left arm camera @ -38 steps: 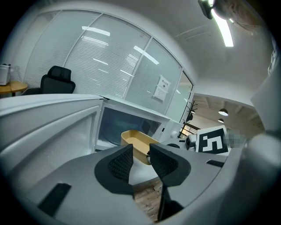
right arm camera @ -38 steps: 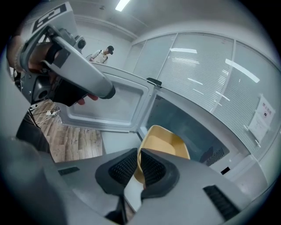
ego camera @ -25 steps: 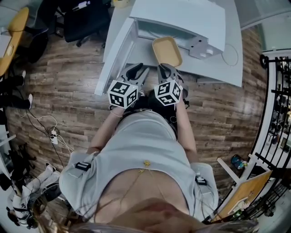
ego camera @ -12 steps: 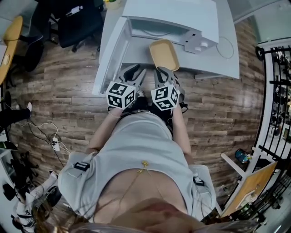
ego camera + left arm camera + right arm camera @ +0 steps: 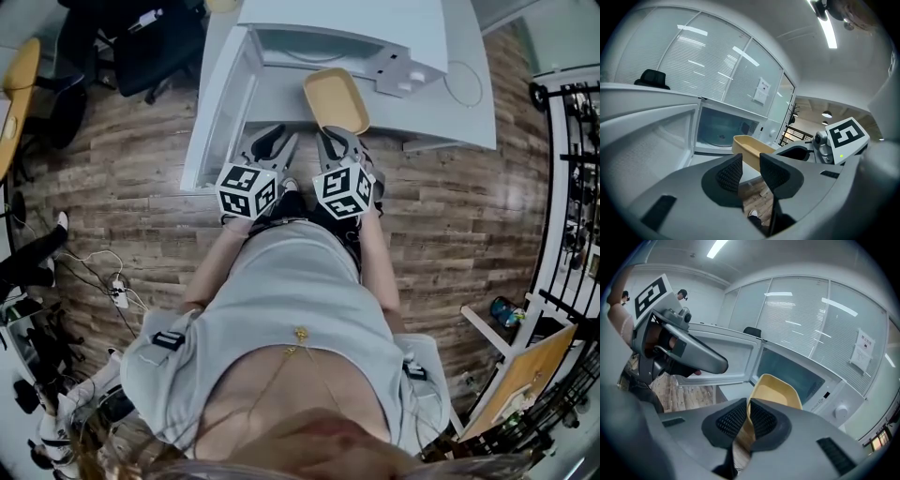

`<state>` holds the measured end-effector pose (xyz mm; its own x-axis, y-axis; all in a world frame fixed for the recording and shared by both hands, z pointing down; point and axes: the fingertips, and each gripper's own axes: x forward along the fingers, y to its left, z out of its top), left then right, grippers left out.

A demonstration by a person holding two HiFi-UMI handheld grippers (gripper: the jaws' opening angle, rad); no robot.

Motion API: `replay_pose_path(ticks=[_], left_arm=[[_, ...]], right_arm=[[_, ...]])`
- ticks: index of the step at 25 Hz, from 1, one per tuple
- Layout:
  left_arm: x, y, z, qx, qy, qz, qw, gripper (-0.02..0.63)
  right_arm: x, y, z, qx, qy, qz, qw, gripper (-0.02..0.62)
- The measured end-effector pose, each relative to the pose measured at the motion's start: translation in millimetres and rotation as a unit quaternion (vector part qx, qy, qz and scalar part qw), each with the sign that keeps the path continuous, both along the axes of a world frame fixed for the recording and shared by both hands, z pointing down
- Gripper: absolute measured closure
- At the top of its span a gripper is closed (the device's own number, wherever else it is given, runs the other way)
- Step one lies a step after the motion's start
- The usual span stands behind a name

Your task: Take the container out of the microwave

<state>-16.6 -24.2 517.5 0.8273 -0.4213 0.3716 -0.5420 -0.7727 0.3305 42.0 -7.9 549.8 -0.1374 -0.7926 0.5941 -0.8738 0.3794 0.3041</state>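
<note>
A shallow yellow container (image 5: 336, 100) hangs just in front of the white microwave (image 5: 356, 33), whose door (image 5: 217, 108) stands swung open to the left. My right gripper (image 5: 330, 141) is shut on the container's near rim. In the right gripper view the pads pinch the container (image 5: 778, 392) edge at my right gripper (image 5: 747, 420), with the microwave cavity (image 5: 792, 371) behind. My left gripper (image 5: 272, 150) floats beside it on the left, open and holding nothing. The left gripper view shows my left gripper (image 5: 751, 169), a clear gap between the jaws, the container (image 5: 752, 149) and the cavity (image 5: 723, 129) ahead.
The microwave stands on a white table (image 5: 450, 122) with a cable loop at its right. A black office chair (image 5: 159, 42) stands to the left on the wooden floor (image 5: 122, 169). A metal rack (image 5: 572, 141) lines the right side.
The head view has shifted a little. The container stays in my right gripper, just outside the microwave mouth, and both grippers hold about the same pose.
</note>
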Motion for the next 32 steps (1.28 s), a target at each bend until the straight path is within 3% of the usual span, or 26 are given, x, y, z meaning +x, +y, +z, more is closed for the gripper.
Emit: replay_pose_path(ticks=[32], left_arm=[[-3, 3, 1, -0.001, -0.007, 0.005, 1.0, 0.482]], right_arm=[[-12, 1, -6, -0.001, -0.019, -0.005, 1.0, 0.56]])
